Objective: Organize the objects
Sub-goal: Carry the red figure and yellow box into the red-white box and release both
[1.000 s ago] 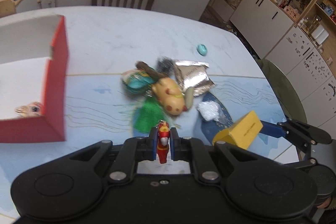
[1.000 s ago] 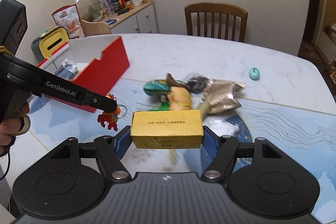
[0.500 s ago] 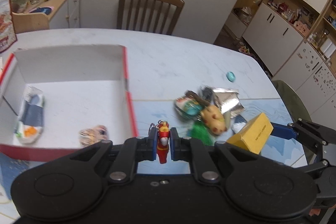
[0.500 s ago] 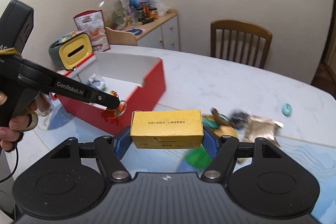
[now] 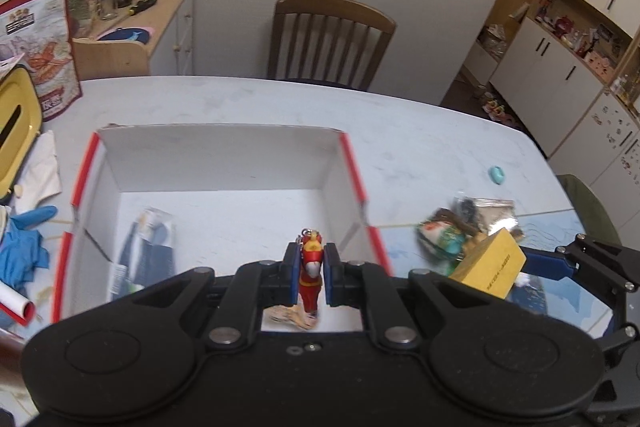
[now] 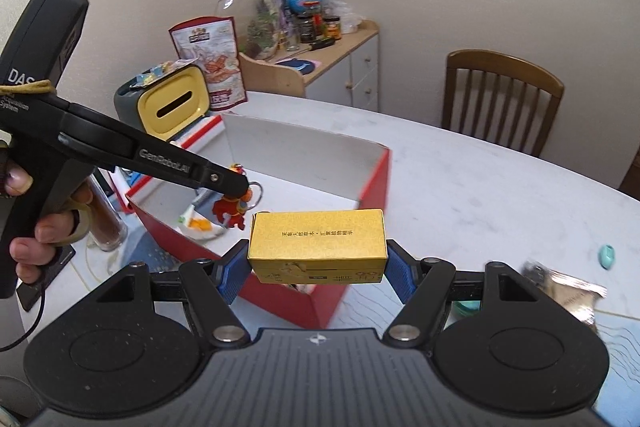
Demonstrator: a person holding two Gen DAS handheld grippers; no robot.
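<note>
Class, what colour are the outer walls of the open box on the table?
Red outside, white inside. The box shows it best in the right wrist view.

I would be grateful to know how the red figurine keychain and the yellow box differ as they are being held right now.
The red figurine keychain is small, irregular and red, while the yellow box is a larger plain rectangular block with printed text. The keychain is pinched between nearly closed jaws of the left gripper; the box spans widely spread jaws of the right gripper. The keychain hangs over the red box; the yellow box is at its near corner. Both are held in the air.
</note>
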